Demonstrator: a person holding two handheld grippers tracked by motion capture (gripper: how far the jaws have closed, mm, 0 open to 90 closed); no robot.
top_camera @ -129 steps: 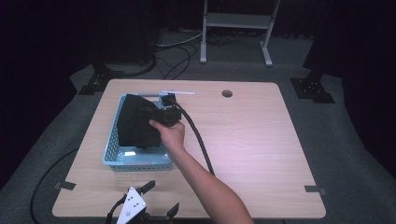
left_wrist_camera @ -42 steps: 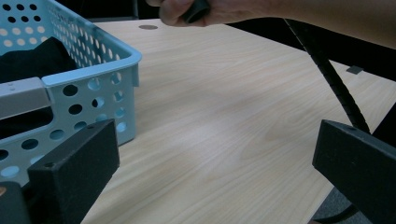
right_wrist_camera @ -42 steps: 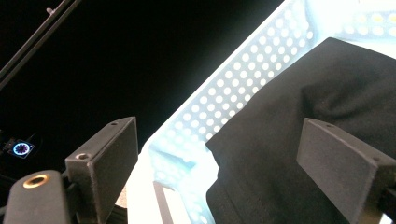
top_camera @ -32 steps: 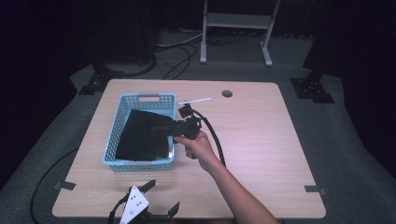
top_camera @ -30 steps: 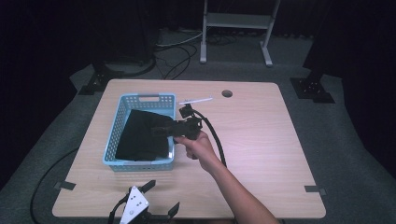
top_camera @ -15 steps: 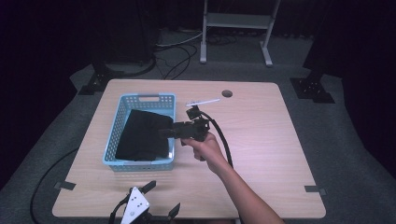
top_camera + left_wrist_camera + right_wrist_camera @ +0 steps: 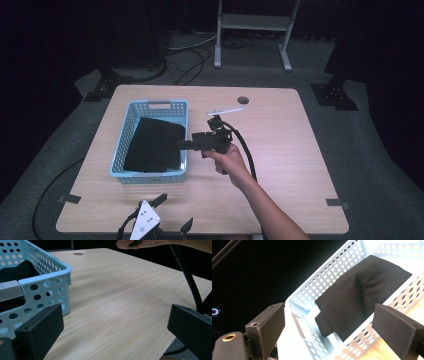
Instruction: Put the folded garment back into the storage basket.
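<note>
While both grippers' jaws gape empty, right gripper [image 7: 181, 145] hovers over basket [image 7: 150, 105] rim.

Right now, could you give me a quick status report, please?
Right gripper open, held beside the basket. Left gripper open at table edge. Black cloth folded in basket. Nothing in the way.

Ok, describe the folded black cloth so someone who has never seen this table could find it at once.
Start at the light wooden table, then go to the pale blue perforated plastic basket on its left half. The folded black cloth lies flat inside it, the basket's only content and the only dark soft item there, just left of the right gripper.
</note>
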